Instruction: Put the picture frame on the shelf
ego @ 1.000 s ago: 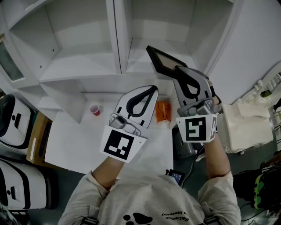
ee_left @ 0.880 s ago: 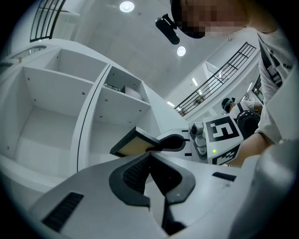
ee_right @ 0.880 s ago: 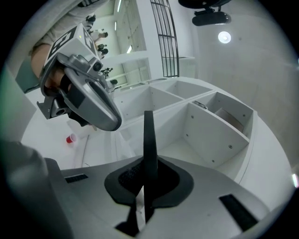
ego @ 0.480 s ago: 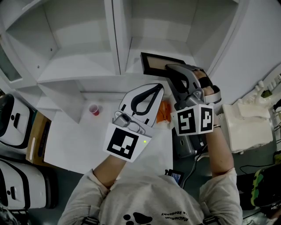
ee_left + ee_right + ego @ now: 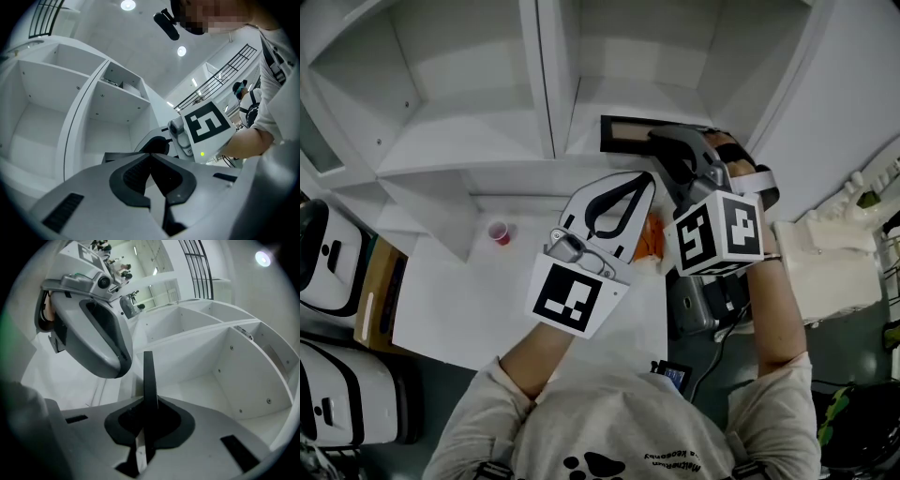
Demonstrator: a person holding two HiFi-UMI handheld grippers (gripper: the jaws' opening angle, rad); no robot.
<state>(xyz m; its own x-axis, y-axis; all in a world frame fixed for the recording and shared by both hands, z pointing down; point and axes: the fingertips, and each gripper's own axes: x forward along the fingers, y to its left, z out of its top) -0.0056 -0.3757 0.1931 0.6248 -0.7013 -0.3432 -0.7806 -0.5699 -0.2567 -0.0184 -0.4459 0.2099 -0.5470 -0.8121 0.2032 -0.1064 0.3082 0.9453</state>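
The picture frame (image 5: 626,134) is dark with a brownish face. It lies level along the front edge of the white shelf's (image 5: 619,94) lower right compartment. My right gripper (image 5: 663,141) is shut on the frame's right end. In the right gripper view the frame (image 5: 149,376) stands edge-on between the closed jaws of that gripper (image 5: 147,412). My left gripper (image 5: 643,180) hovers just below and in front of the frame, shut with nothing in it. From the left gripper view its own tips (image 5: 150,155) meet, with the frame's edge (image 5: 119,156) just beyond them.
On the white table (image 5: 487,300) below the shelf stand a small red cup (image 5: 499,232) and an orange object (image 5: 649,239). White cases (image 5: 328,262) sit at the left. A bulky white object (image 5: 825,262) is at the right. A vertical divider (image 5: 542,84) separates the shelf compartments.
The right gripper has rolled and sunk a little, turning the frame from a steep tilt to level along the shelf's front edge. The left gripper has barely moved.
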